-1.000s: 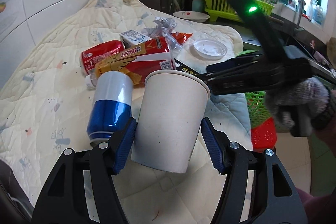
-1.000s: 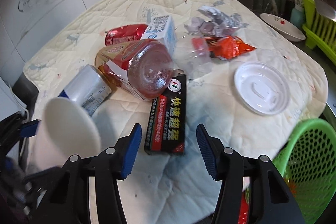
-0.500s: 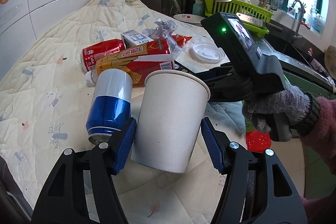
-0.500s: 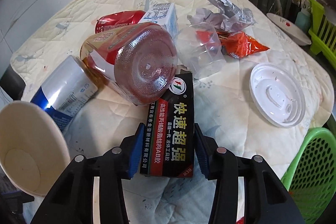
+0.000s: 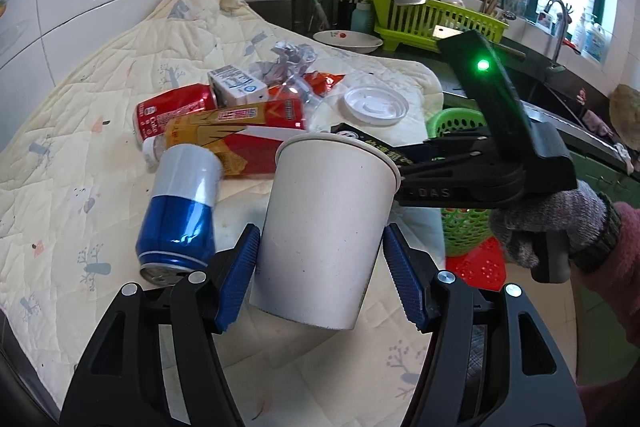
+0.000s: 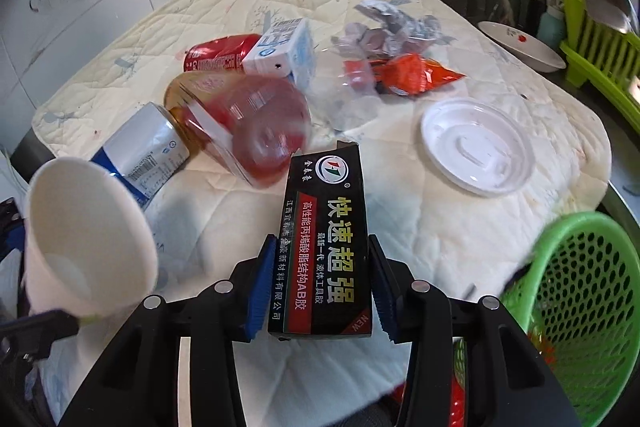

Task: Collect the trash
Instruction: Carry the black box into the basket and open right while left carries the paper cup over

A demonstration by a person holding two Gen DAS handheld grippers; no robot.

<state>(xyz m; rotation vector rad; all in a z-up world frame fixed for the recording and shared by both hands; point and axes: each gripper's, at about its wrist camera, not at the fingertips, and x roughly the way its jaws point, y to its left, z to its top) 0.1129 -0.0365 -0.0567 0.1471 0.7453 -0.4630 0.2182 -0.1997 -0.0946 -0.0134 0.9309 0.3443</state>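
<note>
1. Blue pads of the left gripper [image 5: 320,279] clamp a white paper cup [image 5: 324,227], held upright and slightly tilted above the quilted cloth [image 5: 80,147].
2. The right gripper [image 6: 320,291] has its jaws closed in on a black glue box [image 6: 324,247], pads on both long edges.
3. A blue can [image 5: 180,211], a red bottle [image 6: 248,135], a white lid [image 6: 476,151] and wrappers lie on the cloth.
4. A green basket [image 6: 580,307] sits at the cloth's right edge.

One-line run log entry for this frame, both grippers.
left gripper: shut on paper cup | right gripper: just closed on black glue box | green basket: not yet reached
</note>
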